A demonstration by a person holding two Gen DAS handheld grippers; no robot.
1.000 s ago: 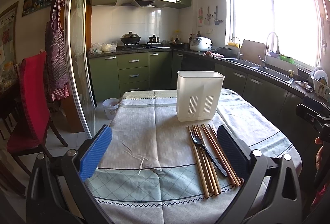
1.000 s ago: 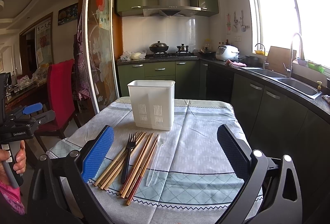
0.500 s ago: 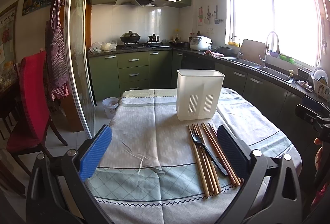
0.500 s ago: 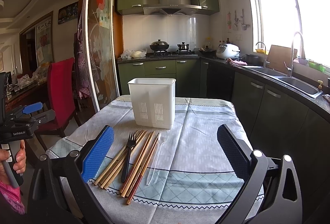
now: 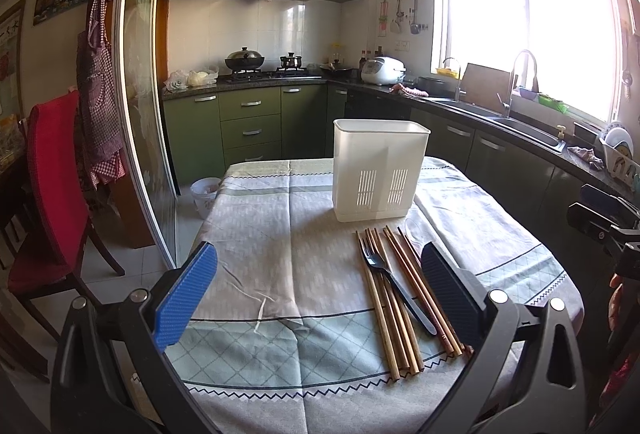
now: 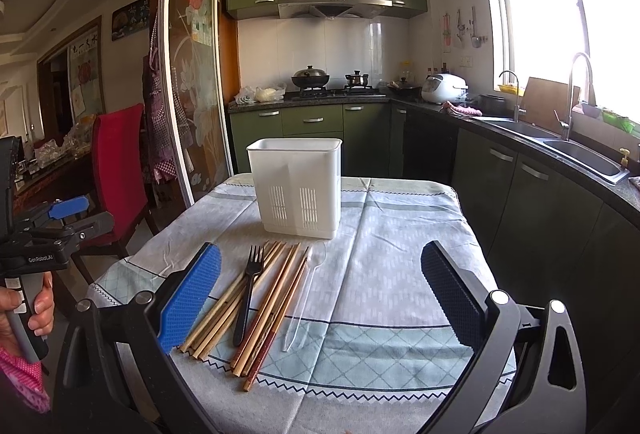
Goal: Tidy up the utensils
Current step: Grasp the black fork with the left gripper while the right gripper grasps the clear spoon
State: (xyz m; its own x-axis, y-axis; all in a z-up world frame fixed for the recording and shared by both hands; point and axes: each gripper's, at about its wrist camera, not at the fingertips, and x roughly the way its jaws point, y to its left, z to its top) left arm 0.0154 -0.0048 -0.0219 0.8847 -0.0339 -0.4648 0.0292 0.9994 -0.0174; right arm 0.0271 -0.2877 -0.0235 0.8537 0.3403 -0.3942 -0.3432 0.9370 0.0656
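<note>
A white slotted utensil holder (image 5: 380, 174) (image 6: 298, 186) stands upright on the clothed table (image 5: 280, 254) (image 6: 400, 254). In front of it lie several wooden chopsticks (image 5: 390, 310) (image 6: 276, 294), a black fork (image 5: 390, 280) (image 6: 249, 290) on top of them, and a clear plastic spoon (image 6: 306, 294) to their right. My left gripper (image 5: 320, 294) is open and empty above the near table edge, left of the utensils. My right gripper (image 6: 322, 296) is open and empty, with the utensils between its fingers in the view.
A red chair (image 5: 52, 170) stands left of the table beside a glass sliding door (image 5: 144, 94). Green cabinets, a stove with pots (image 5: 244, 60) and a sink counter (image 5: 520, 118) lie behind and to the right. A small bin (image 5: 204, 192) sits on the floor.
Both views have shifted very slightly toward the table. The utensils and holder have not moved, and both grippers stay open.
</note>
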